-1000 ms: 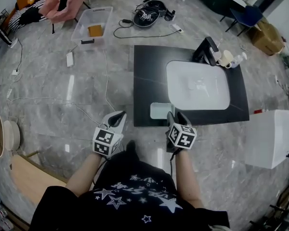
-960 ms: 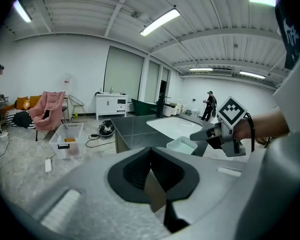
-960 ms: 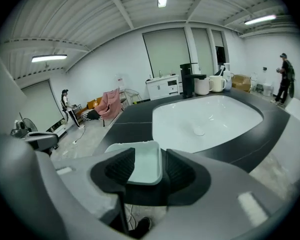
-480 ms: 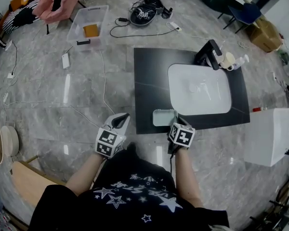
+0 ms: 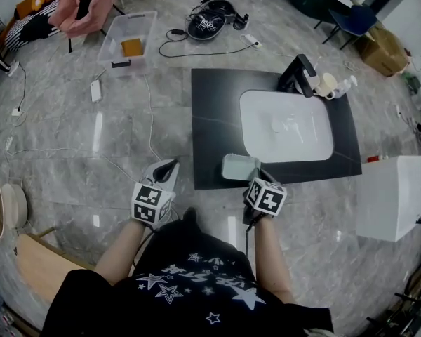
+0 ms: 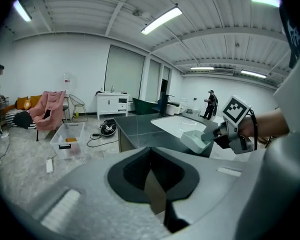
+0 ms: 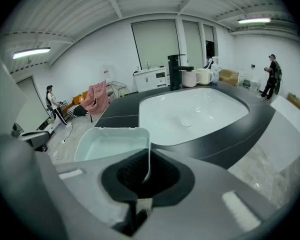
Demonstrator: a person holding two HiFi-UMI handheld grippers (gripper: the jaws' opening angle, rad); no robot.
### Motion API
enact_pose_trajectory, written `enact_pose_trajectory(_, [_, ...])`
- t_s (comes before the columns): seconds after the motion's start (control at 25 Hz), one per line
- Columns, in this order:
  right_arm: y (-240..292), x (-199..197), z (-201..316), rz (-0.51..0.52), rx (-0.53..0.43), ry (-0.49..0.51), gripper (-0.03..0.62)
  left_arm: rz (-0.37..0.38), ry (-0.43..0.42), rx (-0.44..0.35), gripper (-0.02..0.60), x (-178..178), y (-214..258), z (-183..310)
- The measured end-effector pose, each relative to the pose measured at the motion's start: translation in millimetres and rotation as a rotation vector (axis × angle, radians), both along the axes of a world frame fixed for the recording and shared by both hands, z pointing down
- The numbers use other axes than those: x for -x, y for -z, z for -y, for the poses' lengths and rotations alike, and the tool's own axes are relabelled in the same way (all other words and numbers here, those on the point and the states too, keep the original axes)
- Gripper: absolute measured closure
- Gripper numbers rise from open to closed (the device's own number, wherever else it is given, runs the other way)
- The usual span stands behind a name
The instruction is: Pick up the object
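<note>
— Right gripper (image 5: 255,178) has snapped to since a second back. It was gaping round the tray's edge then, and now it's pinching it.

— Which tray?

— Pale green tray (image 5: 237,166), lower middle of the frame, at the near edge of the dark counter (image 5: 214,118). One thin side wall stands between the jaws, with the pads pressed on it from either side. The rest of the tray sticks out to the left of the gripper.

— Is it off the counter?

— Can't tell from where I'm standing. It looks slightly tipped, that's all I'd swear to.

— And the other one?

— Left gripper (image 5: 166,172) hangs over the grey floor (image 5: 77,146), left of the counter and well apart from the tray. Jaws together, nothing in them.

— What else is up there?

— White basin (image 5: 286,126) sunk in the counter, just beyond the tray. Black tap (image 5: 299,74) at its far rim, and a cream mug (image 5: 328,85) beside the tap.

— And on the floor?

— Clear bin (image 5: 131,39) in the upper left, with cables (image 5: 196,51) trailing between it and the counter. Person holding both grippers is at the bottom of the frame, in a black shirt (image 5: 196,286) with stars.
</note>
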State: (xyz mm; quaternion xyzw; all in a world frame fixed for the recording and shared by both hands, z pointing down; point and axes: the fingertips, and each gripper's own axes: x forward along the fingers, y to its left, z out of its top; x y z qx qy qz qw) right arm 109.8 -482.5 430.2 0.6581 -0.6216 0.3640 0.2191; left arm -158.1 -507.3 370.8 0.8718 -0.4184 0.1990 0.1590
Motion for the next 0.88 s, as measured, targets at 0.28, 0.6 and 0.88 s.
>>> enact_pose_trajectory(0.28, [28.6, -10.1, -23.8, 0.023, -0.078, 0.017, 0.582, 0.025, -0.029, -0.052, 0.571, -27.4, 17.8, -44.9])
enact_pose_trajectory(0.6, [51.3, -31.5, -80.6, 0.037, -0.135, 0.052, 0.582, 0.035, -0.025, -0.079, 0.571, -55.1, 31.2, -111.6])
enact_pose_trajectory(0.88, [69.2, -53.3, -145.4, 0.041, -0.172, 0.091, 0.583, 0.03, -0.005, -0.088, 0.571, -86.7, 35.7, -183.1])
